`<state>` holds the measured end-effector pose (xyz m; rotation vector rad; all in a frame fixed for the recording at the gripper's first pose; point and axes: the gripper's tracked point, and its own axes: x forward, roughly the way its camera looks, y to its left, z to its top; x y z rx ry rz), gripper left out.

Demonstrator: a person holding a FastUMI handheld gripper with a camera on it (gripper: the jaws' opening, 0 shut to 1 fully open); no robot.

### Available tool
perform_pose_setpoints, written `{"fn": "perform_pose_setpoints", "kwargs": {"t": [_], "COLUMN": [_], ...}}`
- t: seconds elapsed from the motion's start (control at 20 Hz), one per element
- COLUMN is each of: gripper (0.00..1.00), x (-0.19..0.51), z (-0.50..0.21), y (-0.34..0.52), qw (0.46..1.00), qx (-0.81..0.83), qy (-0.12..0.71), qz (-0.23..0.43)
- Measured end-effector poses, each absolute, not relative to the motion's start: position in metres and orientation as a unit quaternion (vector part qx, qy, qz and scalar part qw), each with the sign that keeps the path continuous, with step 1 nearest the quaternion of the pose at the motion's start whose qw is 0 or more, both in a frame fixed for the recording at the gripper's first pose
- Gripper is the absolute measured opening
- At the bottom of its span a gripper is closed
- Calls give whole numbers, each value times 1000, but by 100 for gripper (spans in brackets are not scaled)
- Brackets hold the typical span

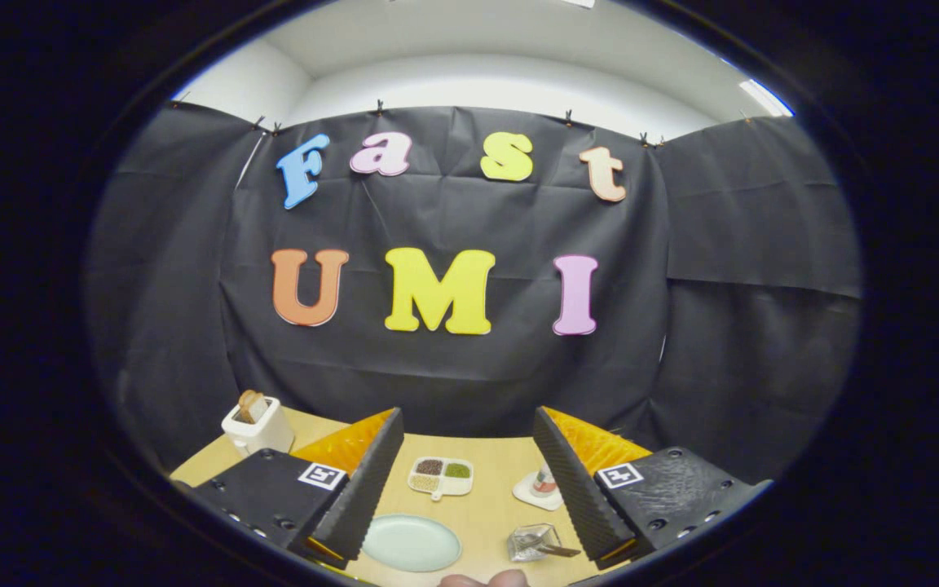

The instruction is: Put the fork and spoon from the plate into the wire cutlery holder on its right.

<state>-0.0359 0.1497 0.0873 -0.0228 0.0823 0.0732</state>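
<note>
The tongs [469, 481] hang high above the counter [486, 505], fingers spread wide apart and grasping nothing. Take the pale plate [411, 543] as our marker: it sits between the fingers, close to the near-side finger on its left, and its face looks bare. Just right of the plate lies the wire cutlery holder [533, 542], with a handle [559, 551] poking out of it toward the right finger; fork or spoon, I cannot tell. Beyond the plate sits a divided dish [441, 476], a small coaster [540, 492] with a bottle lies off to its right, and a toaster [257, 424] stands far to its left. A fingertip [486, 580] shows at the near rim. The risk, as I judge it: the holder looks light, so a careless pass could knock it and spill the cutlery.
</note>
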Motion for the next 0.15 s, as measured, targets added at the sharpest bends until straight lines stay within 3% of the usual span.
{"fn": "perform_pose_setpoints", "kwargs": {"t": [0.15], "gripper": [96], "x": [-37], "z": [81], "y": [153], "qw": [998], "qx": [-4], "qy": [52], "qz": [42]}}
